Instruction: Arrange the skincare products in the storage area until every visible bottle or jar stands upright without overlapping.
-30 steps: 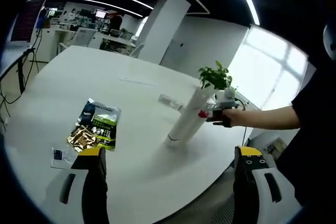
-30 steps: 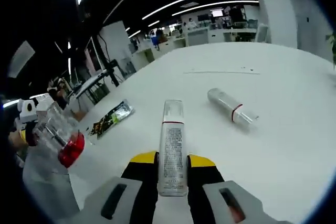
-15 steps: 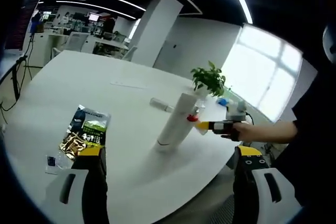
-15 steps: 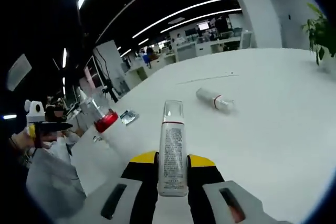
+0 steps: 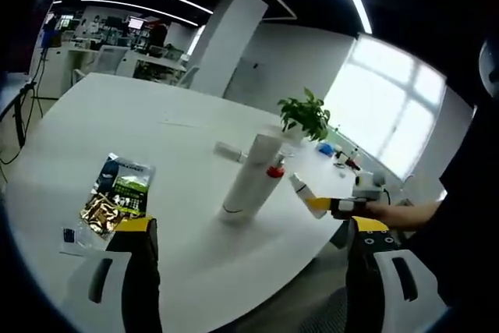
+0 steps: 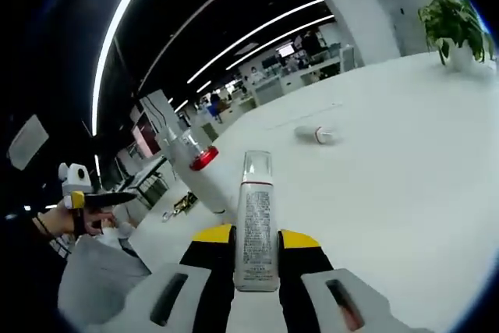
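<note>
The tall white red-capped tube (image 5: pixel 243 178) stands mid white counter (image 5: pixel 70 130), with bare surface around. A printed foil snack packet (image 5: pixel 117 196) lies near the edge; a clear bottle (image 6: pixel 315 135) lies farther off.

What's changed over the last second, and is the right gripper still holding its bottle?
The right gripper has drawn back from the tall white bottle, which now looks farther off, carrying its white bottle along. It stays shut on that bottle. The clear bottle still lies on its side, the snack packet is unmoved, and the left gripper stays open.
</note>
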`<state>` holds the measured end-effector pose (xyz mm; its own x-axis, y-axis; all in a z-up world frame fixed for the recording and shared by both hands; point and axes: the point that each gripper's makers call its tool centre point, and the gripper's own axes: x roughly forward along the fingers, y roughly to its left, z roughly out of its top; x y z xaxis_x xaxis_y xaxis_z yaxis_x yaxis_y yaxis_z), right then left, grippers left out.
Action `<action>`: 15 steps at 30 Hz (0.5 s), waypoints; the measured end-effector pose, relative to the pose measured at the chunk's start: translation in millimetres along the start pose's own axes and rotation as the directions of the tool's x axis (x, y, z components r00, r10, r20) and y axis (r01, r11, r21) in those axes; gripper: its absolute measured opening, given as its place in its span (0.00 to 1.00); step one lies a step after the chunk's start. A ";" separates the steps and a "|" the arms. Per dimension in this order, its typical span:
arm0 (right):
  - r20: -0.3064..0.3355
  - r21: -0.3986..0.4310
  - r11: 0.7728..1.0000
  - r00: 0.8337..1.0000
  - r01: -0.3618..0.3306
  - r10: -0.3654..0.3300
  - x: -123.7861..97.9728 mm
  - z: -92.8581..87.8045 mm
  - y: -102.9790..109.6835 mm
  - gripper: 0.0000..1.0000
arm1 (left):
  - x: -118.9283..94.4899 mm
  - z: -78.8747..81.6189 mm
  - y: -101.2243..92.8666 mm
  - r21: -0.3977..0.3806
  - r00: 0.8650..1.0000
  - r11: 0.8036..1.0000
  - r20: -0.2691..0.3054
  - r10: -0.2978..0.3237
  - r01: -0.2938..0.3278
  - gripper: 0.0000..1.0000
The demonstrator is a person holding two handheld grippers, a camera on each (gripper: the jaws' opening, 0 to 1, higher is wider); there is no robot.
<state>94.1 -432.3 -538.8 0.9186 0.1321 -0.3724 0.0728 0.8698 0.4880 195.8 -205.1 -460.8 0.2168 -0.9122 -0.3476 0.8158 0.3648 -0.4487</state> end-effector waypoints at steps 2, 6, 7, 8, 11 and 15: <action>-0.003 -0.021 1.000 1.000 -0.016 0.016 -6.0 -2.9 14.0 0.12 | 2.3 -0.5 -3.7 -0.001 1.000 1.000 -0.004 -0.008 0.008 0.92; 0.004 -0.039 0.997 0.998 -0.064 0.065 -5.3 2.5 32.6 0.12 | 7.4 -1.1 -13.7 -0.008 0.999 0.999 -0.010 -0.031 0.031 0.91; 0.006 -0.043 0.996 0.997 -0.075 0.076 -5.0 3.0 33.6 0.12 | 8.5 -1.5 -16.5 -0.011 0.999 0.999 -0.012 -0.040 0.040 0.91; 0.008 -0.050 0.995 0.996 -0.091 0.091 -6.1 4.0 39.8 0.12 | 10.1 -1.9 -19.3 -0.015 0.999 0.999 -0.013 -0.049 0.048 0.90; 0.004 -0.061 0.990 0.992 -0.129 0.130 -10.1 6.2 59.0 0.12 | 13.0 -2.0 -28.4 -0.048 0.998 0.997 -0.006 -0.068 0.067 0.87; -0.009 -0.108 0.977 0.983 -0.182 0.182 -10.9 7.9 81.1 0.12 | 18.6 -5.4 -43.9 -0.158 0.995 0.983 -0.002 -0.100 0.099 0.81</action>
<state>93.0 -367.0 -489.0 0.9129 0.2929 -0.2843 -0.1382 0.8771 0.4599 161.1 -237.1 -452.0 0.1328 -0.9438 -0.3026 0.7384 0.2979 -0.6051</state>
